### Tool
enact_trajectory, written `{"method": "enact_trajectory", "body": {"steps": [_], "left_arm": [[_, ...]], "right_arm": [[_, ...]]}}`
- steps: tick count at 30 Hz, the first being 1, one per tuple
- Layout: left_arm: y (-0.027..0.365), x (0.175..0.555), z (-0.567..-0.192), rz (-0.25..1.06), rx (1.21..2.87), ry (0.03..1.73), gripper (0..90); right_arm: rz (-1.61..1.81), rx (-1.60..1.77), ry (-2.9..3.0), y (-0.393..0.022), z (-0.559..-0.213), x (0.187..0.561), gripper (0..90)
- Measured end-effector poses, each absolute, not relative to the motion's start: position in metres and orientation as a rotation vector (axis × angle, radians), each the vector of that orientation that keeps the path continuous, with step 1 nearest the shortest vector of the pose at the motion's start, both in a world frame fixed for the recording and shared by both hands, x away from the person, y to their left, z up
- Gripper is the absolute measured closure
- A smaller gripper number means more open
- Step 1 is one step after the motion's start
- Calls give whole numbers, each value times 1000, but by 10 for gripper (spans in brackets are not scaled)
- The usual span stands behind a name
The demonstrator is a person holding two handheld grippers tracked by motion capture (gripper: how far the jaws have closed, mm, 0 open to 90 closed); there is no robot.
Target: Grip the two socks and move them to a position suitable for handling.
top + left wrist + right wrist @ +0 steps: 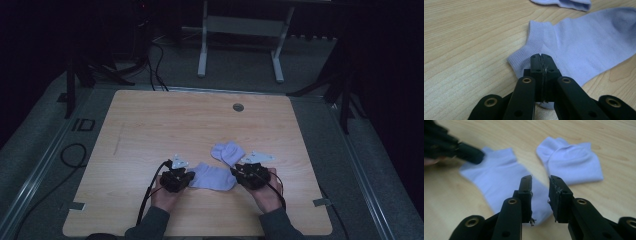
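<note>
Socks, two of them and both pale lilac, lie on the near half of the wooden surface (150, 125). The flat sock (214, 177) is spread out between the person's two hands, its ribbed cuff toward the left gripper (178, 178) and its toe end toward the right gripper (248, 175). In the left gripper view this flat sock (584, 50) shows its cuff corner running in under the black fingers (536, 67), which are pressed together on the fabric at the cuff's edge. The second sock (227, 152) lies folded just beyond the flat one, nearer the right gripper, with a narrow strip of wood visible between the two in the right gripper view; there the folded sock (571, 162) sits beyond the fingertips and the flat sock (499, 177) stretches away to the left.

The right gripper (540, 192) has its fingers (526, 192) standing apart with the toe end of the flat sock below the gap; the pads do not press on the cloth. The left gripper (470, 155) appears far off in that view, blurred, at the flat sock's cuff.

Both hands come in from the near edge of the surface, sleeves at the wrists, a cable trailing from each gripper. A round grommet hole (238, 107) sits near the far edge, and a grey frame (240, 30) stands on the floor beyond.
</note>
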State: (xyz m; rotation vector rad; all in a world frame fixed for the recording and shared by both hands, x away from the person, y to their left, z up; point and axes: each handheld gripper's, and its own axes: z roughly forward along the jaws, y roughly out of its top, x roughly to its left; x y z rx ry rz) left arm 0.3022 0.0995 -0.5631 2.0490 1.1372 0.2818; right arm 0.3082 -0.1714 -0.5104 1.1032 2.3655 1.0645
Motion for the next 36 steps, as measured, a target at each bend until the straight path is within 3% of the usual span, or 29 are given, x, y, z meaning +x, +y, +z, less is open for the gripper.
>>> {"method": "enact_trajectory", "body": {"steps": [12, 36], "left_arm": [[100, 302, -563, 279, 2053, 1135, 878], [99, 302, -563, 277, 2048, 1137, 876]], "right_arm": [[1012, 1186, 2363, -150, -511, 380, 700], [870, 1191, 2429, -123, -529, 418, 639]]}}
